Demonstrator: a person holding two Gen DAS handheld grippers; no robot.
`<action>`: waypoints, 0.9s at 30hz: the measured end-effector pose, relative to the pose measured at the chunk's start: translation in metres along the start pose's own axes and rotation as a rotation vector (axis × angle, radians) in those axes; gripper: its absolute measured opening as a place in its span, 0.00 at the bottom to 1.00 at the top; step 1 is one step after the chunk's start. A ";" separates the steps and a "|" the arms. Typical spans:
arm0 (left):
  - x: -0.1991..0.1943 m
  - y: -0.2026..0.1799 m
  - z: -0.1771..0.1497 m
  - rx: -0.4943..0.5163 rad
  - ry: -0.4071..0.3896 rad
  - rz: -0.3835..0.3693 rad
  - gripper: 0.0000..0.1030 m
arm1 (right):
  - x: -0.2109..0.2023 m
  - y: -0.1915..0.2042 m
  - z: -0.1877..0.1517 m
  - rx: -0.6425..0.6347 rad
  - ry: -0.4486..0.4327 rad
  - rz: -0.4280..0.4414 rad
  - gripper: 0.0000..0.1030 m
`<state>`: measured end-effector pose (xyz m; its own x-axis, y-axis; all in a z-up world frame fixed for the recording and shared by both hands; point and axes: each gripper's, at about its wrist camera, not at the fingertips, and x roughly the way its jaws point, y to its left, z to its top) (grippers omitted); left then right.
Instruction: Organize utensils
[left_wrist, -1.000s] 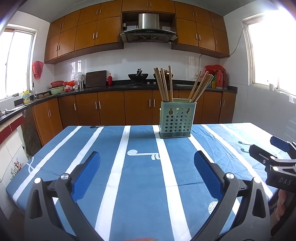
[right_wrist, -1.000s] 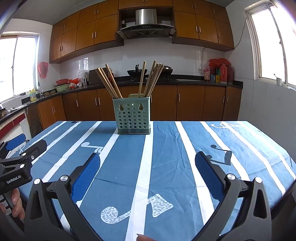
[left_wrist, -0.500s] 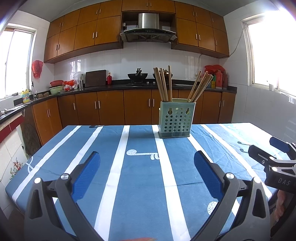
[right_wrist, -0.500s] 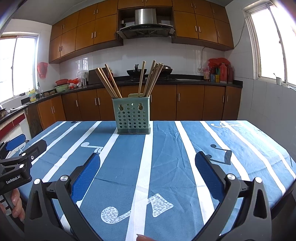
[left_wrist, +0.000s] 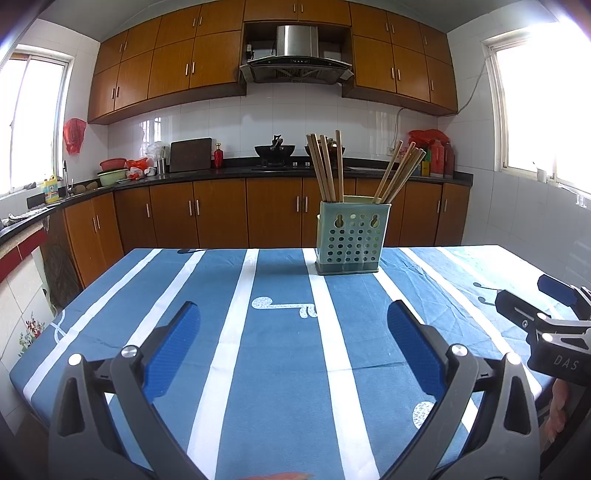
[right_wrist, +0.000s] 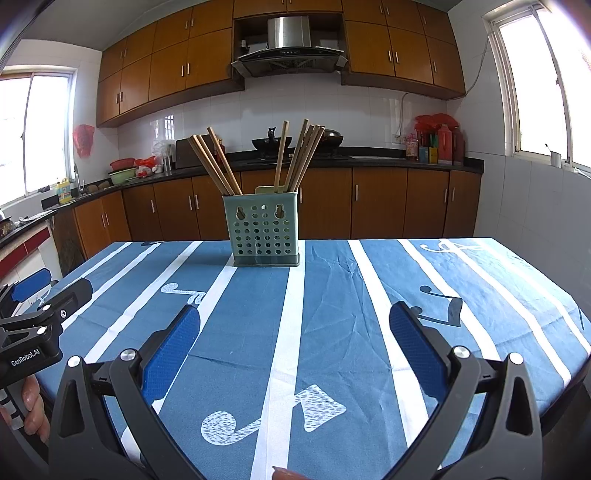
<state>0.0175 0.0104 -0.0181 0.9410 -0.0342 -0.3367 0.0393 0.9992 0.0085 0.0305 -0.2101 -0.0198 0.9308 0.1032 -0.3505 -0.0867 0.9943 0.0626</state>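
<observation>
While both claws hung wide open and empty over the striped tablecloth (right_wrist: 332, 295), the chopstick holder (right_wrist: 264, 230) stood straight ahead of the right gripper (right_wrist: 295, 334), farther right of the left gripper (left_wrist: 293, 330); chopsticks (right_wrist: 295, 158) stood near-upright.

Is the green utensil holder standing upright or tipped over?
Upright. The green utensil holder sits flat on the tablecloth, with chopsticks fanning out of its top in two bunches.

The chopsticks' (left_wrist: 327, 168) lower ends are hidden inside the holder (left_wrist: 351, 238).
</observation>
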 end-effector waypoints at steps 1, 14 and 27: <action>0.000 0.000 0.000 0.000 0.000 0.000 0.96 | 0.000 0.000 0.000 0.000 0.000 0.001 0.98; 0.000 0.000 0.000 -0.001 0.001 -0.001 0.96 | 0.000 -0.001 0.000 0.001 0.000 0.000 0.98; 0.001 0.000 0.000 -0.001 0.002 -0.003 0.96 | 0.001 0.001 -0.002 0.007 0.003 -0.004 0.98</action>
<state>0.0188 0.0099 -0.0184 0.9401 -0.0370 -0.3388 0.0417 0.9991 0.0067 0.0307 -0.2088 -0.0223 0.9300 0.0998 -0.3536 -0.0808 0.9944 0.0680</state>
